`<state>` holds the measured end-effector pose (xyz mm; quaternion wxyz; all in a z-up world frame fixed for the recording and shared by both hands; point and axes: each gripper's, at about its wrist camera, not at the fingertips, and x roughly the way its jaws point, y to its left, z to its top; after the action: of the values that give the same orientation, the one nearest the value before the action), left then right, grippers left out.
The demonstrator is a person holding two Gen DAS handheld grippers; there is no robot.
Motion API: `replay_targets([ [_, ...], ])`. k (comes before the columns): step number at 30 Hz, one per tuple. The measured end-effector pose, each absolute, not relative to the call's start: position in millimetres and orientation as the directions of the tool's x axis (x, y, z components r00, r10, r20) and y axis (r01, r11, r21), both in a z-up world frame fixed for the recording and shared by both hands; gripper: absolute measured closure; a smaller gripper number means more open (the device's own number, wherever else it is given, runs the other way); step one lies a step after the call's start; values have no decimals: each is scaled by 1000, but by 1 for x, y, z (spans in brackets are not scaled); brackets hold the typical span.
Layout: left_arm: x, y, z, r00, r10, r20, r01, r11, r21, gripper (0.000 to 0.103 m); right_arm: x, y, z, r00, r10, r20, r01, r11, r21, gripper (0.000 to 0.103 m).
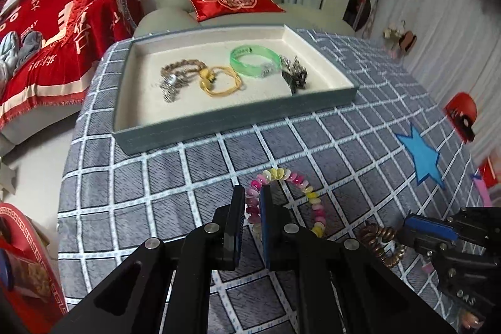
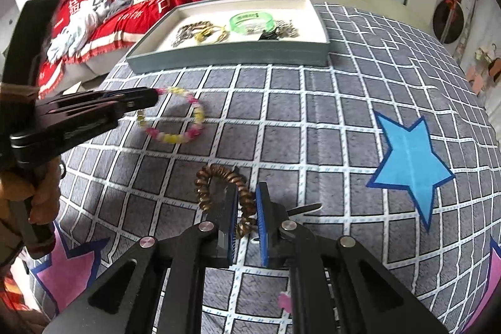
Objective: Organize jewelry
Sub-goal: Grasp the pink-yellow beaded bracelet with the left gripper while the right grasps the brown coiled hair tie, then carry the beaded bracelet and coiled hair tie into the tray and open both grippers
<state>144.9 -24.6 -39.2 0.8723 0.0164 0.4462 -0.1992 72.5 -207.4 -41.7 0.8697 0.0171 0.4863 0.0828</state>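
Left hand-held gripper is pinching the pink/yellow bead bracelet by its left side; the near part of the loop is hidden behind the fingers. Right hand-held gripper is pinching the brown coil hair tie, w/ its lower end tucked between the pads. Both sit on the checkered bench, well short of the tray. Tray holds a green bangle, a yellow cord loop and some metal chains, too tangled to make out. Blue star off to the right.
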Motion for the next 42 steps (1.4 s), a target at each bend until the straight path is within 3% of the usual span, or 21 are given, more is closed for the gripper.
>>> replay_targets([
  [6,146,-16,-24,548,-353,-758,355,919,-171,77,76,-215,-29,536,176,-825,-117,984,134,91],
  [10,145,-12,-16,561,-358,-747,352,919,-176,77,81,-216,-35,489,260,-833,-146,965,216,91],
  [22,140,-9,-15,566,-352,-746,346,922,-173,77,80,-209,-65,412,245,-878,-161,968,195,88],
  [26,139,-7,-14,565,-352,-746,344,923,-175,77,78,-208,-64,425,238,-873,-156,970,188,61],
  [27,139,-7,-14,566,-352,-746,344,923,-176,77,77,-207,-63,424,233,-875,-159,970,182,61],
  [31,139,-6,-14,565,-353,-746,343,923,-178,77,75,-197,-64,431,182,-884,-185,976,111,62],
  [33,138,-6,-14,565,-353,-746,342,923,-179,77,74,-192,-64,437,156,-886,-199,977,74,76],
  [34,138,-6,-14,565,-354,-745,341,923,-180,77,73,-190,-64,435,150,-888,-202,977,66,92],
  [42,137,1,-9,578,-353,-736,327,926,-188,77,70,-199,-49,472,175,-864,-176,979,102,91],
])
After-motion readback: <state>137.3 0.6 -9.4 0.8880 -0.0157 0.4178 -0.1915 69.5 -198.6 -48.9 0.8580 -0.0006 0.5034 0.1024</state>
